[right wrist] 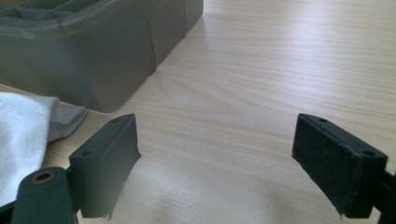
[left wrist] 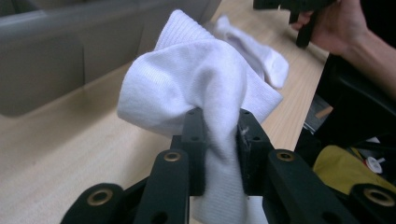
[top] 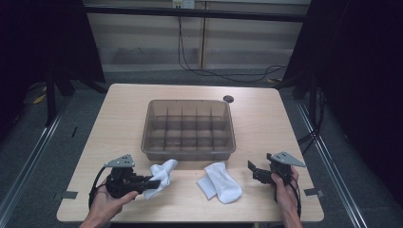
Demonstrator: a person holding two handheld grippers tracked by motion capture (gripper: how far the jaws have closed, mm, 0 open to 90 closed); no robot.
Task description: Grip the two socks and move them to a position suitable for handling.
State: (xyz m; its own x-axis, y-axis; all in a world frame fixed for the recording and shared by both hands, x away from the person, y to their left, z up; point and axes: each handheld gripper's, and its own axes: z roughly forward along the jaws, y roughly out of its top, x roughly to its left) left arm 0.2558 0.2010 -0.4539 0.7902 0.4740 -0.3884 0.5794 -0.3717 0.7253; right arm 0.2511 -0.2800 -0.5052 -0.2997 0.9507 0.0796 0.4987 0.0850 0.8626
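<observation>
Left gripper (top: pixel 154 181) pinching one white sock (top: pixel 161 175), jaws pressing on bunched fabric, sock hanging just in front of bin's near wall, looks barely off table. One divided grey bin (top: pixel 188 129) sitting mid-table. Second white sock (top: pixel 219 183) lying flat between both grippers, so two socks total. Right gripper (top: pixel 252 169) hovering beside it, jaws spread wide, gripping nothing.
</observation>
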